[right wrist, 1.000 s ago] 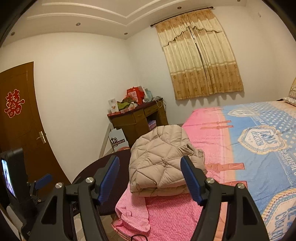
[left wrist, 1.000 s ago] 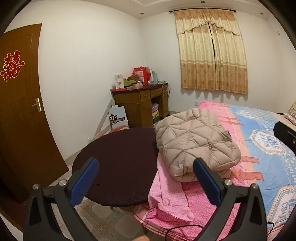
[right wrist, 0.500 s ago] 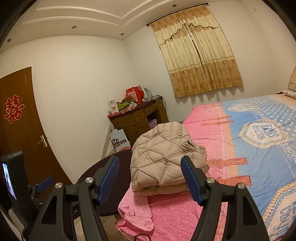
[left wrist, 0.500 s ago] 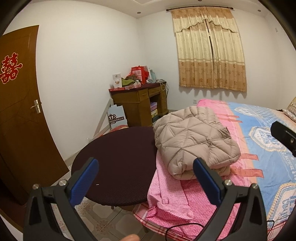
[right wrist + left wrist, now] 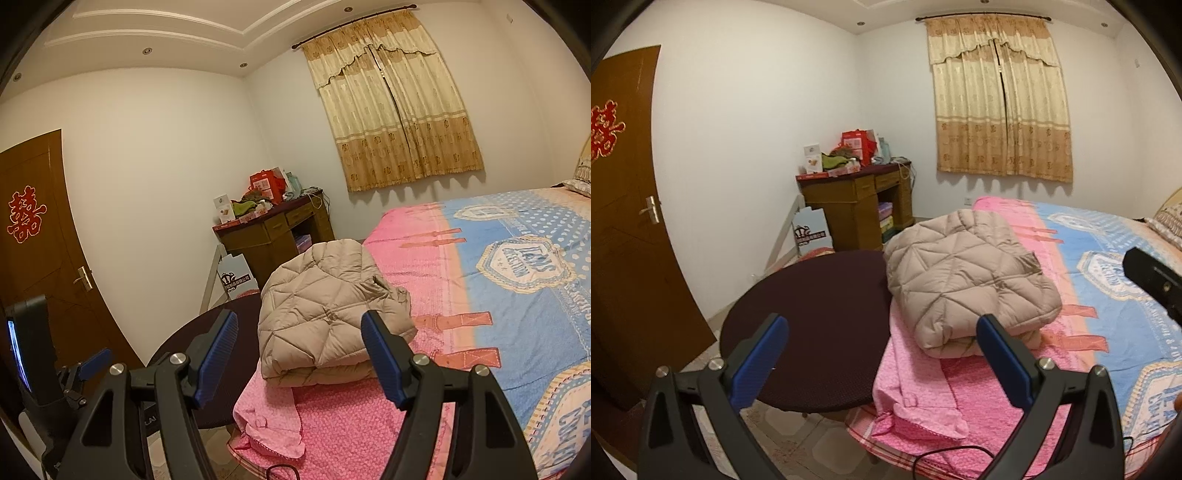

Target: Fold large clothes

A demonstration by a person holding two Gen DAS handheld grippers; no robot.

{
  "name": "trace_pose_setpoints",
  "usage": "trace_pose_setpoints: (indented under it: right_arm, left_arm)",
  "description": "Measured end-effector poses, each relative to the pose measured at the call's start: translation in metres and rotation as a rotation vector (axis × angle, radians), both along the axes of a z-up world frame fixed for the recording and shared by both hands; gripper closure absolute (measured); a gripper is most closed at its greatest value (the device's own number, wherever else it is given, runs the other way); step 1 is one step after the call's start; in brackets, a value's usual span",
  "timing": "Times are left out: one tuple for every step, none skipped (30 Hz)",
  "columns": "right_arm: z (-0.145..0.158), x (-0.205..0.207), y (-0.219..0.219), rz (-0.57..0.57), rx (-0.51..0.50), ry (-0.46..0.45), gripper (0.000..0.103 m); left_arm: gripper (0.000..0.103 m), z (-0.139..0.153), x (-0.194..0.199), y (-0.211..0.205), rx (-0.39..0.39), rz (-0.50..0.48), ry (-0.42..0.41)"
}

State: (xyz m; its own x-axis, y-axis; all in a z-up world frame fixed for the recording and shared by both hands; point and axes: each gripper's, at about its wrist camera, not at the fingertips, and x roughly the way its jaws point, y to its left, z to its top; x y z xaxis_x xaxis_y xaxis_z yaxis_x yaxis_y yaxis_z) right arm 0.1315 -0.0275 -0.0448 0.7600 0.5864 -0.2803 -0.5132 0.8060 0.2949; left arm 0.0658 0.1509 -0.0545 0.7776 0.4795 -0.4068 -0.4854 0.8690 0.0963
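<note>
Your left gripper [image 5: 882, 354] and right gripper [image 5: 299, 354] both have jaws spread wide, nothing between them. Folded beige quilted jacket [image 5: 967, 280] lies on the bed's [image 5: 1100, 295] pink corner, beside the round dark table [image 5: 820, 325], apart from both grippers.

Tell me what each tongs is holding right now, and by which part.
Nothing is held. The left tongs and right tongs both stand open and empty, short of the folded beige puffer jacket on the bed.

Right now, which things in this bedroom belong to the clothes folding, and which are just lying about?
Part of the job:
- beige quilted jacket, folded
- pink garment under it
- bed

Just lying about:
- round dark table
- cluttered wooden desk
- curtains
- door
</note>
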Motion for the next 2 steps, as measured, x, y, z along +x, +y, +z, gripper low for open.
trace_pose_setpoints:
  right_arm:
    - [-0.0001,-0.0002,0.0,0.0,0.002,-0.001,0.032]
    - [0.0004,-0.0001,0.0,-0.001,0.001,0.0,0.032]
  left_arm:
    - [0.0,-0.0005,0.0007,0.0005,0.005,0.003,0.002]
    - [0.0,-0.0012,0.0016,0.0015,0.003,0.006,0.006]
